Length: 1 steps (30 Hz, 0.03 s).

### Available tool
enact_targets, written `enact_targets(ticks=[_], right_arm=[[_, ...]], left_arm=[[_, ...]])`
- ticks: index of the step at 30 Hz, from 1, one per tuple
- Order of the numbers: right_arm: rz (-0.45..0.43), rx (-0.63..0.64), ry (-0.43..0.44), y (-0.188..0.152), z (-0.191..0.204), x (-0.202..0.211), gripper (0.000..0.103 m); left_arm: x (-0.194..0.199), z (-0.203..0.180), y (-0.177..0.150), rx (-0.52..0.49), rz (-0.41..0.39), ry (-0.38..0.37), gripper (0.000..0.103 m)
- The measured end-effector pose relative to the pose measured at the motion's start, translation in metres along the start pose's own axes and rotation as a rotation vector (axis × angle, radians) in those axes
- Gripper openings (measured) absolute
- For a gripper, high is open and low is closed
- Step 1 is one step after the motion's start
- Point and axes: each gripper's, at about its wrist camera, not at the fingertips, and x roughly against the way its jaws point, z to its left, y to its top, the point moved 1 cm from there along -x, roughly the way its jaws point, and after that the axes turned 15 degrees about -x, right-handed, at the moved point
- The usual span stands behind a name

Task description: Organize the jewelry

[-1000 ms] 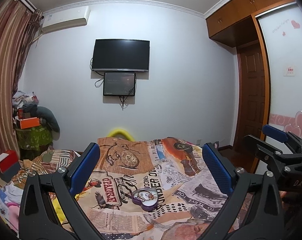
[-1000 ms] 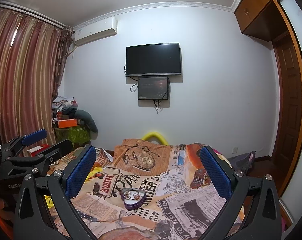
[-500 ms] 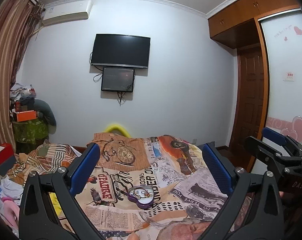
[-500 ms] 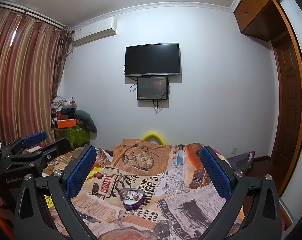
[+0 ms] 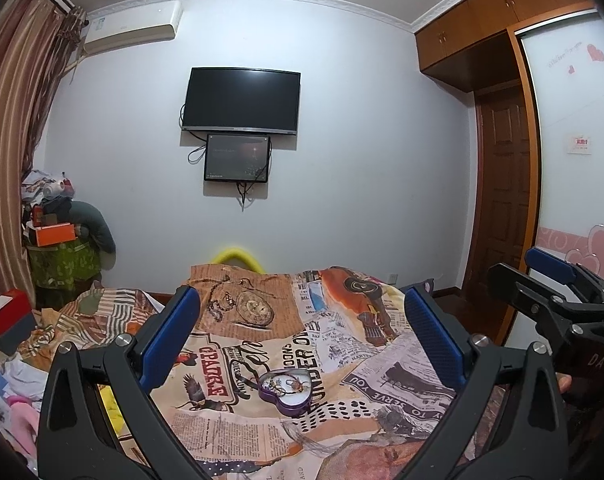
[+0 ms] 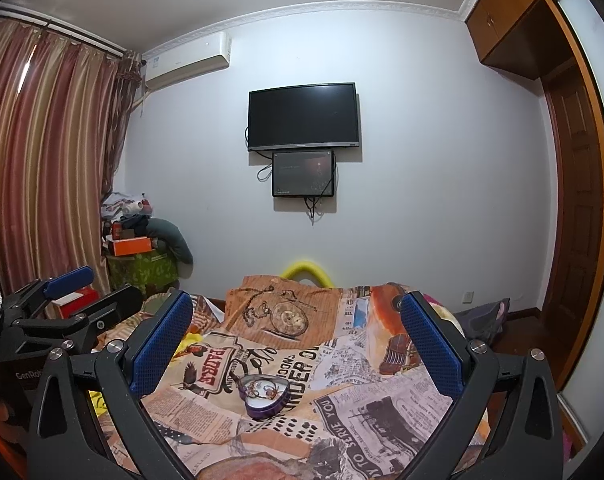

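Note:
A purple heart-shaped box (image 5: pixel 288 393) (image 6: pixel 264 395) lies open on the printed bedspread, with small gold and silver jewelry pieces inside it. My left gripper (image 5: pixel 302 320) hovers above and in front of the box, open, nothing between its blue pads. My right gripper (image 6: pixel 296 322) is likewise open and empty, held over the bed short of the box. The right gripper (image 5: pixel 549 280) also shows at the right edge of the left wrist view, and the left gripper (image 6: pixel 82 292) at the left edge of the right wrist view.
The bed (image 5: pixel 230 420) is covered by a newspaper-print spread. Clothes, a red box (image 5: pixel 6 312) and an orange box (image 5: pixel 56 234) pile up at the left by the curtains. A TV (image 5: pixel 242 100) hangs on the far wall; a wooden door (image 5: pixel 501 200) stands right.
The left wrist view has shifted, so the heart box now sits slightly left of its earlier spot and the room has slid right. The right gripper has barely moved. Both stay open.

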Motion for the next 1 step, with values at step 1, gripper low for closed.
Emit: enact_targets(ticks=[1], right_arm=[[-0.001, 0.001, -0.001, 0.0000, -0.0001, -0.0001, 0.103]], left_arm=[[-0.0006, 0.0004, -0.0002, -0.001, 0.002, -0.002, 0.103]])
